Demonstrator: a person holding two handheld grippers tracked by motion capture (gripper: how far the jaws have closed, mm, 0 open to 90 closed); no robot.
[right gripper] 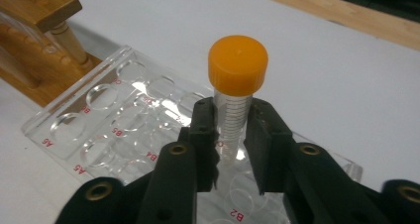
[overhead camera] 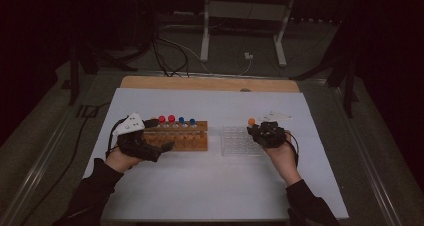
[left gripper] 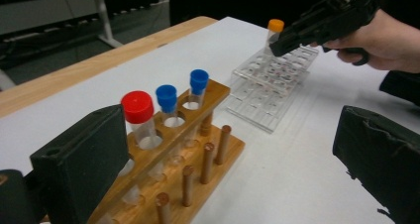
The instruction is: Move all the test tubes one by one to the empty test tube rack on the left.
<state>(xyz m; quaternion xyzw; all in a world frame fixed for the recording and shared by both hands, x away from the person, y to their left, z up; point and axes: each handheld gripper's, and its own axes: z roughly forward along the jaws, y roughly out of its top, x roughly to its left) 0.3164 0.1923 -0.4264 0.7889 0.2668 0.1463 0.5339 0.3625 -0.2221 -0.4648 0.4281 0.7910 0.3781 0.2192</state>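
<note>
Right gripper view: the right gripper (right gripper: pixel 232 135) clamps an orange-capped tube (right gripper: pixel 236 92), upright over the clear tray (right gripper: pixel 89 120), seemingly at its far corner. The left gripper (left gripper: pixel 223 159) gapes wide, holding nothing, beside the wooden rack (left gripper: pixel 198 149).

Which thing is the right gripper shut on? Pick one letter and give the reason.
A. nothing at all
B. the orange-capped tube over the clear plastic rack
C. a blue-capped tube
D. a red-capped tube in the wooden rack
B: in the right gripper view the right gripper has its two black jaws pressed on the body of the orange-capped tube, which stands over the clear plastic rack.
</note>
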